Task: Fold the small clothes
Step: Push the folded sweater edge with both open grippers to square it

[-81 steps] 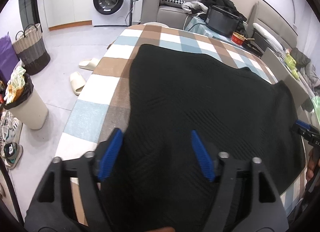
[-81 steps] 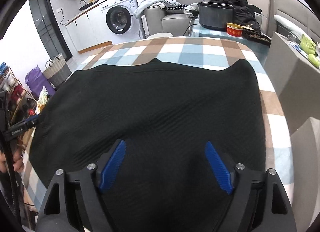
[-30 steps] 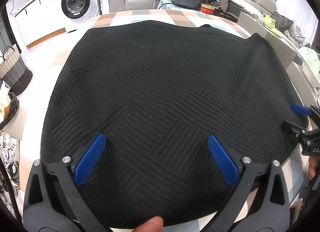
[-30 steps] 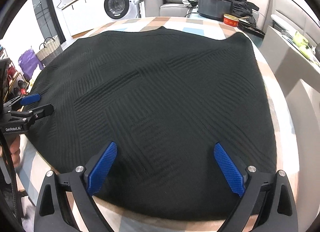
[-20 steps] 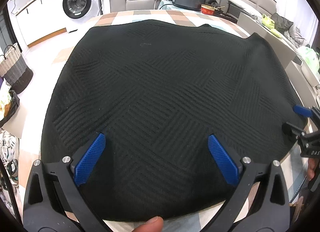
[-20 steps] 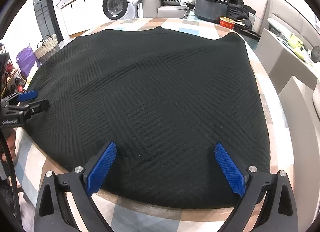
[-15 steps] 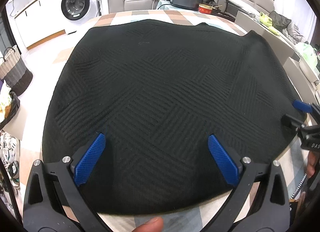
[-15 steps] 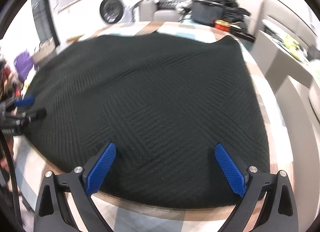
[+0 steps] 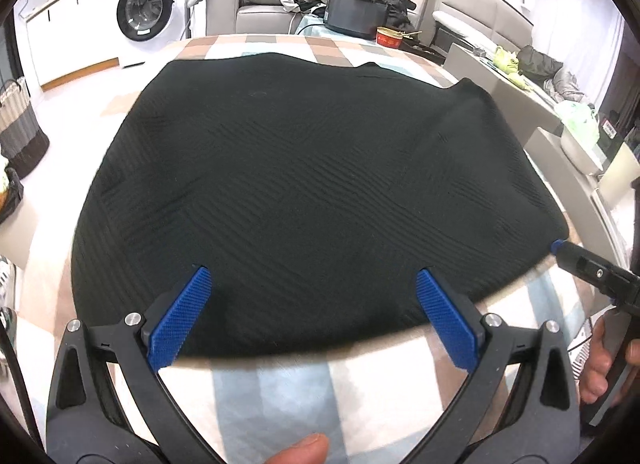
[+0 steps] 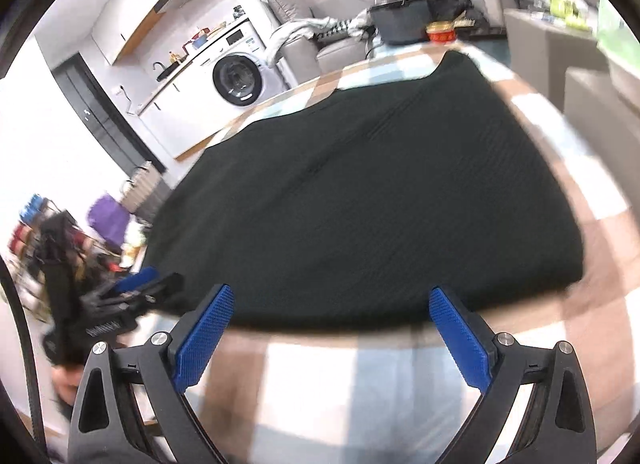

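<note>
— Black knit, one piece: a single black garment (image 9: 312,184) lies spread flat over the checked tablecloth (image 9: 272,388), its near hem just beyond the blue pads. How many tools do you count?

— Two. The left gripper (image 9: 316,296) fills the bottom of its own view, and the right gripper (image 10: 332,318) does the same in its own. Each has two blue pads.

— What does one camera catch that the other misses?

— The left wrist view is sharp: it shows the woven rib pattern, one washing machine (image 9: 148,12), one red bowl (image 9: 389,37) at the far table edge, a fingertip at the bottom, and a hand (image 9: 600,368) gripping the right tool's handle at the right edge. The right wrist view is blurred and tilted; it shows the left tool's tips low on the left by the garment's corner, plus a purple bag (image 10: 108,216) on the floor.

— And the jaws?

— Both sets stand wide apart. The left pads sit over the garment's near edge, but I cannot tell whether they touch the cloth. The right pads hang above bare tablecloth just short of the hem. Neither is clamping anything.
</note>
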Demonstrator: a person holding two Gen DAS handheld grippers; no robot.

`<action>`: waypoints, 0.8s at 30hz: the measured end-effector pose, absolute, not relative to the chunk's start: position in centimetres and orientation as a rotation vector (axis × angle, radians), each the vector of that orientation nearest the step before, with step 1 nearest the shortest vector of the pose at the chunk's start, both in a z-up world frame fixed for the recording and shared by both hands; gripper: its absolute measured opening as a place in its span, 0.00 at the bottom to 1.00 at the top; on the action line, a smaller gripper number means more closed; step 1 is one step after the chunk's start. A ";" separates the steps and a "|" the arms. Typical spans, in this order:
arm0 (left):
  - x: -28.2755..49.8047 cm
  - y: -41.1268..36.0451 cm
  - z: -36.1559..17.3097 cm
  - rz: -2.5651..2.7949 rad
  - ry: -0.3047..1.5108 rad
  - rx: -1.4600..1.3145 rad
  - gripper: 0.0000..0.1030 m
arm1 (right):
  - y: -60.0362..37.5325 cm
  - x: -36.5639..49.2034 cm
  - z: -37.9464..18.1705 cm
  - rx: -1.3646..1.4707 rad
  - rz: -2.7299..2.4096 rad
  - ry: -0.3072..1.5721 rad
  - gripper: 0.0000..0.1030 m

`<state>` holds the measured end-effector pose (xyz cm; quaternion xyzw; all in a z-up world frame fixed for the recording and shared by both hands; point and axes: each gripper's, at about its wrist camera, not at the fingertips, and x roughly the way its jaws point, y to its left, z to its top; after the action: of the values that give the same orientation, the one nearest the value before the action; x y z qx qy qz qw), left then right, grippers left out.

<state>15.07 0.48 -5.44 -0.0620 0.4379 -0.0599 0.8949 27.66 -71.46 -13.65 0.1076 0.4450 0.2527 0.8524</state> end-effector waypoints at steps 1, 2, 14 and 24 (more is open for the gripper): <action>14.8 0.4 -5.5 -0.125 0.912 -0.138 0.99 | -71.2 27.7 -13.7 0.228 0.535 0.953 0.97; 14.6 0.3 -5.6 -0.126 0.920 -0.137 0.99 | -71.2 27.7 -13.7 0.236 0.538 0.965 0.97; 14.3 0.8 -5.2 -0.094 0.943 -0.206 0.99 | -70.7 29.3 -15.5 0.416 0.556 1.031 0.97; 13.9 0.0 -5.3 -0.139 0.982 -0.225 0.99 | -70.5 31.3 -15.5 0.505 0.441 0.985 0.74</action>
<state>13.94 0.01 -5.27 -0.1078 0.4703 -0.0665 0.8734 31.28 -70.53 -15.55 0.2380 0.4638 0.2078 0.8277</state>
